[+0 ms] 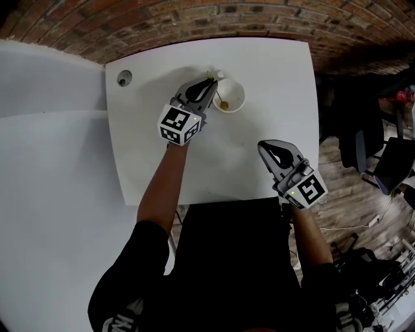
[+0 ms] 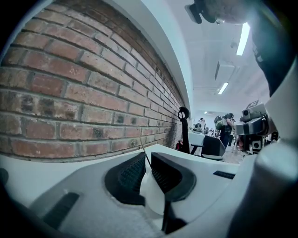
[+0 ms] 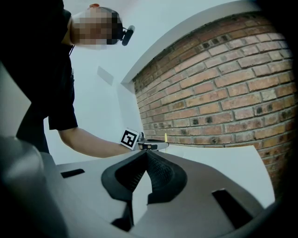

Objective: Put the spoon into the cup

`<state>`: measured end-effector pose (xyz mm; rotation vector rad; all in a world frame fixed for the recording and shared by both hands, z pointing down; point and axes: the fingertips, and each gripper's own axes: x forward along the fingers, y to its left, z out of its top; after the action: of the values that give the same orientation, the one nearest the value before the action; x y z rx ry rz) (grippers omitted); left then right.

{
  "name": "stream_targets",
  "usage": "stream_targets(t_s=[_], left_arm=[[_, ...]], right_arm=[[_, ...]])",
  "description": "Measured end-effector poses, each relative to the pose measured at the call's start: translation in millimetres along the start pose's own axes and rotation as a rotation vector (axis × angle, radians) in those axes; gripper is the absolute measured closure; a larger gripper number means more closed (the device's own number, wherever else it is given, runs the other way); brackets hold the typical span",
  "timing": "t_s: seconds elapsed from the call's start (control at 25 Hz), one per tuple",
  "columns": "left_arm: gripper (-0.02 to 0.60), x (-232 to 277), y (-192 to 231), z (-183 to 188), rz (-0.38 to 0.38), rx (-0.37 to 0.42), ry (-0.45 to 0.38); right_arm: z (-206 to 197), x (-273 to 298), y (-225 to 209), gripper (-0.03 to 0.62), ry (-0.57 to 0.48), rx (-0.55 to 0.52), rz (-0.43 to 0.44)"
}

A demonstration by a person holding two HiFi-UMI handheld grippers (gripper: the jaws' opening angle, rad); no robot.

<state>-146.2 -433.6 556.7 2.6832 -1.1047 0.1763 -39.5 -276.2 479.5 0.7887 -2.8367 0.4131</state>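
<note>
A white cup (image 1: 232, 95) stands near the far edge of the white table (image 1: 272, 97). A thin golden spoon (image 1: 222, 102) leans inside it, bowl end down in the cup, its handle rising to the left. My left gripper (image 1: 209, 82) is right beside the cup's left rim, shut on the spoon's handle (image 2: 145, 153), which shows as a thin line between the jaws. My right gripper (image 1: 268, 148) hovers over the table's near right part, shut with nothing in it. From the right gripper (image 3: 146, 155) view, the left gripper (image 3: 151, 145) and the spoon's yellow tip (image 3: 165, 137) show ahead.
A round cable hole (image 1: 124, 78) sits at the table's far left corner. A brick wall (image 1: 214, 19) runs just behind the table. Dark chairs (image 1: 389, 162) stand on the wood floor to the right. Another white surface (image 1: 45, 155) adjoins on the left.
</note>
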Motion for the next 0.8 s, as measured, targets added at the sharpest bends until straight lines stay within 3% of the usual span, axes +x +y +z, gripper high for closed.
stream_targets(t_s=[0.24,0.44,0.8], left_arm=[[0.545,-6.2,-1.8,9.0,-0.031,0.006,-0.046],[0.523,-8.4,-0.1,8.0,-0.035,-0.004,-0.033],[0.511,-26.7,4.2,27.3,-0.01,-0.003,-0.089]], right_arm=[[2.6,0.3,-0.6,0.588,0.001,-0.003,0.003],[4.5,2.1,1.6,0.588,0.001,-0.005,0.008],[15.2,2.2,6.9,0.588,-0.012,-0.033,0.006]])
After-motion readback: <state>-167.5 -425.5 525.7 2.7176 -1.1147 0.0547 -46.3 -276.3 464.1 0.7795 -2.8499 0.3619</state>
